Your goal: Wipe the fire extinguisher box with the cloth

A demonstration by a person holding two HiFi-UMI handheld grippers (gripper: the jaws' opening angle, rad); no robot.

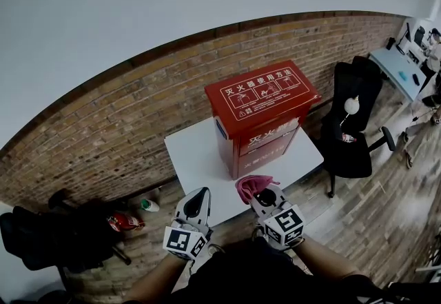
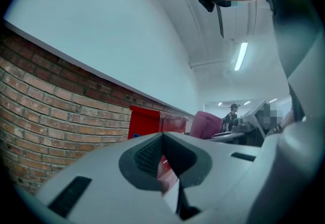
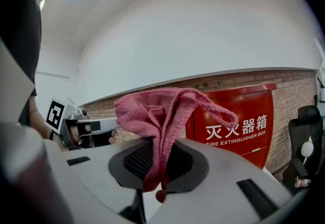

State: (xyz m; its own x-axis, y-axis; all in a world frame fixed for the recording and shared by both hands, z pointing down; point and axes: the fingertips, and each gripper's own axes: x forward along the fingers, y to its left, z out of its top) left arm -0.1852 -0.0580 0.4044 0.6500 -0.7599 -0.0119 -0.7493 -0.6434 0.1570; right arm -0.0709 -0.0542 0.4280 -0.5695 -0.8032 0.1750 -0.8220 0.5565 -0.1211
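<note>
A red fire extinguisher box (image 1: 260, 111) stands upright on a small white table (image 1: 200, 158) against a brick wall; it also shows in the right gripper view (image 3: 238, 121) and the left gripper view (image 2: 152, 124). My right gripper (image 1: 260, 192) is shut on a pink knitted cloth (image 1: 252, 185), held just in front of the box's lower face. The cloth (image 3: 162, 114) bunches up out of the closed jaws. My left gripper (image 1: 198, 200) hovers over the table's near edge, left of the box, jaws together with nothing in them.
A black office chair (image 1: 351, 130) stands right of the table. Dark bags, a red object and a bottle (image 1: 148, 205) lie on the wooden floor at left. A desk (image 1: 403, 72) sits far right. The brick wall (image 1: 124, 116) runs behind the table.
</note>
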